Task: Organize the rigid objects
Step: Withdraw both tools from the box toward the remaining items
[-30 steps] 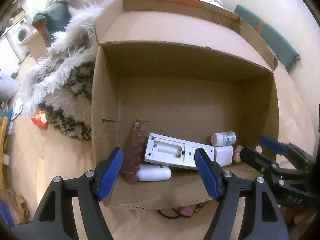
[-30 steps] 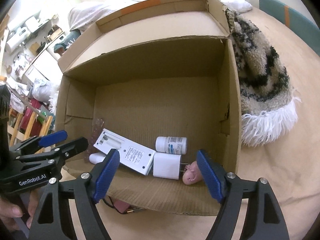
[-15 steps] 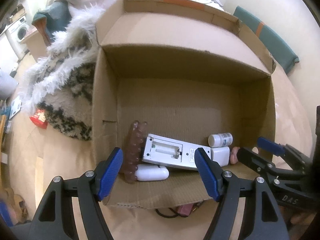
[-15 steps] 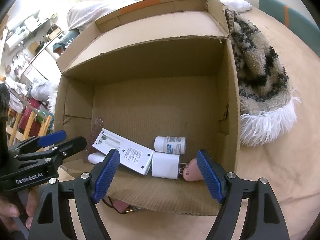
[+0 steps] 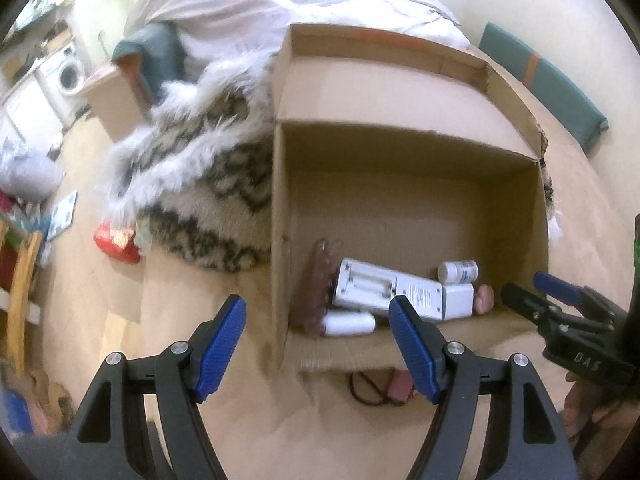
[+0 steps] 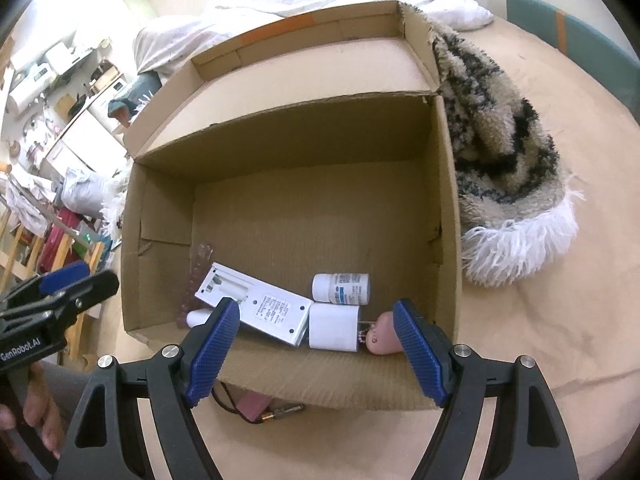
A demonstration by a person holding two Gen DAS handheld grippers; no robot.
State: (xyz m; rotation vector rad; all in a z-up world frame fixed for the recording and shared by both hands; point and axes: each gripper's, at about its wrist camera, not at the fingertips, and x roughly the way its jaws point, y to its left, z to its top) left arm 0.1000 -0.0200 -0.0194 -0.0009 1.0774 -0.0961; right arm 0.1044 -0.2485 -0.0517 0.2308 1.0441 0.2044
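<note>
An open cardboard box (image 5: 280, 200) (image 6: 448, 200) lies on a beige sheet. Along its near wall are a white device with an empty battery bay (image 5: 384, 290) (image 6: 260, 304), a white pill bottle (image 5: 458, 271) (image 6: 342, 289), a white cube (image 5: 458, 302) (image 6: 334, 327), a small pink object (image 5: 484, 299) (image 6: 380, 334), a white capsule (image 5: 348, 324) (image 6: 198, 317) and a brownish ridged piece (image 5: 320, 280) (image 6: 196, 276). My left gripper (image 5: 316, 308) (image 6: 60, 284) hangs open and empty over the box's near-left corner. My right gripper (image 6: 316, 308) (image 5: 560, 300) is open and empty above the near wall.
A pink item with a dark cord (image 5: 400, 386) (image 6: 252, 404) lies on the sheet just outside the box's near wall. A shaggy black-and-cream blanket (image 5: 208, 184) (image 6: 500, 160) wraps behind and beside the box. A red packet (image 5: 116, 240) lies left; a teal cushion (image 5: 552, 80) far right.
My left gripper has pulled back, up and to the left, so the box looks smaller and sits further right in its view. The right gripper and the box's contents have stayed put.
</note>
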